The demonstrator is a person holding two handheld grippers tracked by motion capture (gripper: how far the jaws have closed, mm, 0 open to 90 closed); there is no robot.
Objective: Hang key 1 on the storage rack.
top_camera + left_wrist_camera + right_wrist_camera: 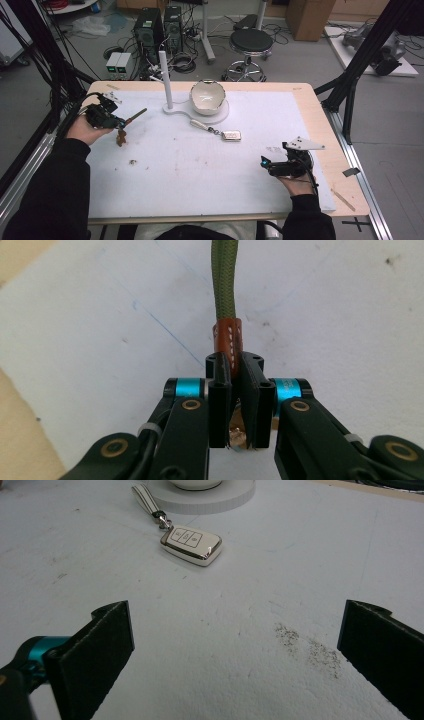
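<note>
The right claw is wide open over the white table. A white car key lies farther off.

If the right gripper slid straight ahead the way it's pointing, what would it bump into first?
Most likely the white car key fob: it lies ahead of the open right gripper, a little left of centre, so the gripper might slip past it and reach the round white stand base.

The cord looks like matt green woven fabric with a stitched brown leather wrap. Key fob is glossy white with shiny metal trim, and the white mat looks matt and scuffed.
</note>
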